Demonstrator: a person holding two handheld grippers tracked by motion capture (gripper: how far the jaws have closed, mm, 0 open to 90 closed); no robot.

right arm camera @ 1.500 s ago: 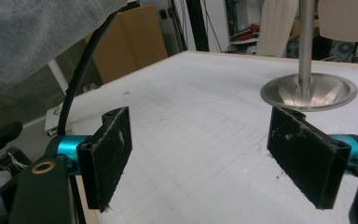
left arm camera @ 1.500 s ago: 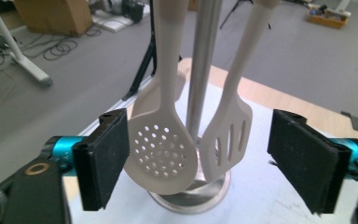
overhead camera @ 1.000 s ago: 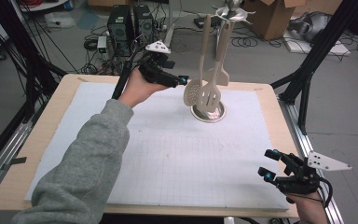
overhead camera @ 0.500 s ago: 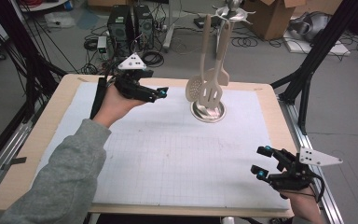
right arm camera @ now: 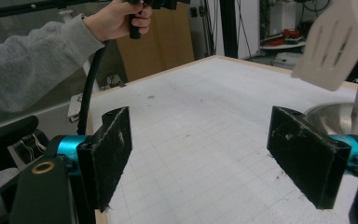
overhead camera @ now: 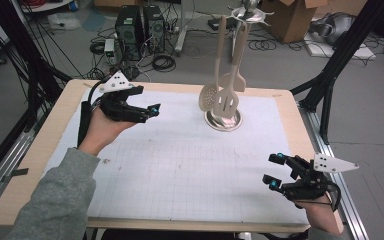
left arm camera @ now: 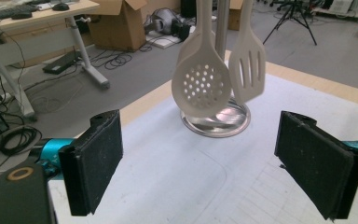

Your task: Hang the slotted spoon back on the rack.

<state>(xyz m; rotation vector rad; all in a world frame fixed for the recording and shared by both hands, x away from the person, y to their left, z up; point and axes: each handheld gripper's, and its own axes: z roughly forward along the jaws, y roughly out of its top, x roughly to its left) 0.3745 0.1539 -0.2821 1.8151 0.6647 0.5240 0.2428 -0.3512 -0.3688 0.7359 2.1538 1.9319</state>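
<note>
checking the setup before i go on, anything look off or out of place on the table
Nothing stands out. The slotted spoon and the spatula hang straight from the stand, which sits upright on the white mat. Both claws, left and right, are open and hold nothing.

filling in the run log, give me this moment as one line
left tool: open, empty, facing utensil stand | right tool: open, empty, near table corner | skimmer and slotted turner: hanging on stand, untouched

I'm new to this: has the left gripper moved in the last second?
Yes. The left gripper has pulled back leftward, away from the utensil stand, which stayed put.
</note>
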